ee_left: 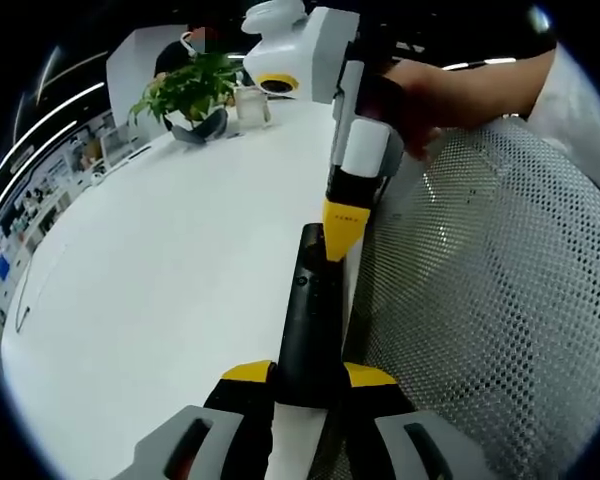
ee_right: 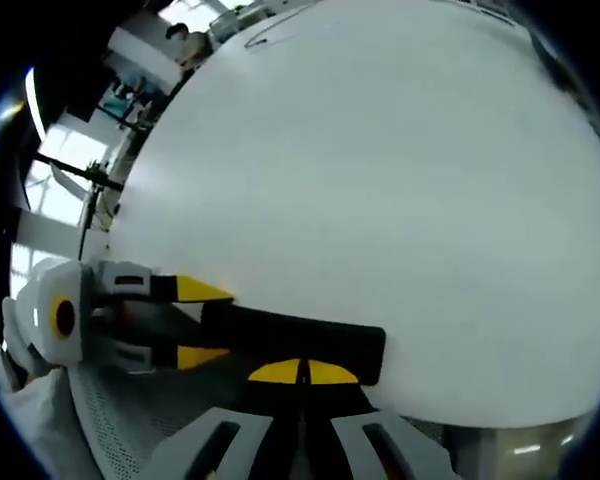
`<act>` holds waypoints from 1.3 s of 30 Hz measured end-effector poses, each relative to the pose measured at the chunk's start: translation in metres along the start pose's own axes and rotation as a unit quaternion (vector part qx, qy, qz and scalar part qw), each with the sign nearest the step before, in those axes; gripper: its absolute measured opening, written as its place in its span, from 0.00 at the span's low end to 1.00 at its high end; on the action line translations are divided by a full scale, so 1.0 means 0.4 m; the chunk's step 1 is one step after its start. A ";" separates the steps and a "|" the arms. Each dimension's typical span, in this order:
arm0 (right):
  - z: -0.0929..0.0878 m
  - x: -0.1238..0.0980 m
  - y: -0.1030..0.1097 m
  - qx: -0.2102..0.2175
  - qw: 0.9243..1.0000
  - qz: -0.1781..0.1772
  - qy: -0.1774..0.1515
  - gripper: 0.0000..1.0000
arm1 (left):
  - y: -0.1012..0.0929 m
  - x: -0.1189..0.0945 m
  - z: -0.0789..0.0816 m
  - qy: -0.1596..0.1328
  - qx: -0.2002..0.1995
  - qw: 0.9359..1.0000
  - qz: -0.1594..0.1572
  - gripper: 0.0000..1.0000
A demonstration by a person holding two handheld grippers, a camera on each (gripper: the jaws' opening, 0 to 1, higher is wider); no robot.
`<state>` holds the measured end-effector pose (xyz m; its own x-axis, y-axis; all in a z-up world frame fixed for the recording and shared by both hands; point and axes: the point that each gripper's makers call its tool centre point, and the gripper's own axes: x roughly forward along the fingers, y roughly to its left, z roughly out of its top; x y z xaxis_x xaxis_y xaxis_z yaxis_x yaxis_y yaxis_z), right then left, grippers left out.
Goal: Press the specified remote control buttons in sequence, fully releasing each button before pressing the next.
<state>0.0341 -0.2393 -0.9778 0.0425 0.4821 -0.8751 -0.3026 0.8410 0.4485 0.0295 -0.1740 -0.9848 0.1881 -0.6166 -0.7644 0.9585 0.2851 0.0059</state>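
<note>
L gripper (ee_left: pixel 308 378): yellow-tipped jaws closed around the near end of a long black plastic remote control (ee_left: pixel 310 320), one tip on each long side. Remote runs straight ahead from the jaws, lying along the edge of a white round table (ee_left: pixel 170 270). A small button shows on its top face, about mid-length; other buttons too small to tell.

R gripper (ee_left: pixel 344 228) enters left gripper view from upper right, angled steeply down. Its yellow tips are pinched together w/ no gap and touch the remote's far end, pressing on the top face. A hand (ee_left: pixel 420 100) grips the body behind it, forearm reaching in from the right.

Right gripper view: own R gripper (ee_right: pixel 302 374) tips together, a thin seam between them, set on the remote (ee_right: pixel 300 340), which lies crosswise just ahead of the jaws. L gripper (ee_right: pixel 195 322) comes in from the left, yellow tips above and below the remote's end, clamped on it.

Right of L jaws: grey-white mesh chair back (ee_left: pixel 490 300), just beside the table edge. Far ahead-left of L jaws on the table: green potted plant (ee_left: pixel 192 92), well apart from the remote. Clear container (ee_left: pixel 252 105) just beside plant.
</note>
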 end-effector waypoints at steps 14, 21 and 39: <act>-0.004 0.005 -0.003 -0.053 0.998 -0.029 0.005 0.00 | 0.000 0.002 0.000 0.001 0.010 1.000 0.001 0.25; -0.004 -0.001 -0.003 -0.038 0.999 -0.020 -0.001 0.00 | -0.003 0.002 0.000 0.000 0.012 1.000 0.001 0.25; 0.026 -0.004 -0.001 -0.053 0.997 -0.038 -0.035 0.00 | -0.002 0.001 0.002 0.001 0.013 1.000 0.001 0.25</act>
<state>0.0442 -0.2378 -0.9745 0.1337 0.4377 -0.8891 -0.3942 0.8466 0.3575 0.0291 -0.1750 -0.9845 0.1896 -0.6142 -0.7661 0.9635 0.2666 0.0248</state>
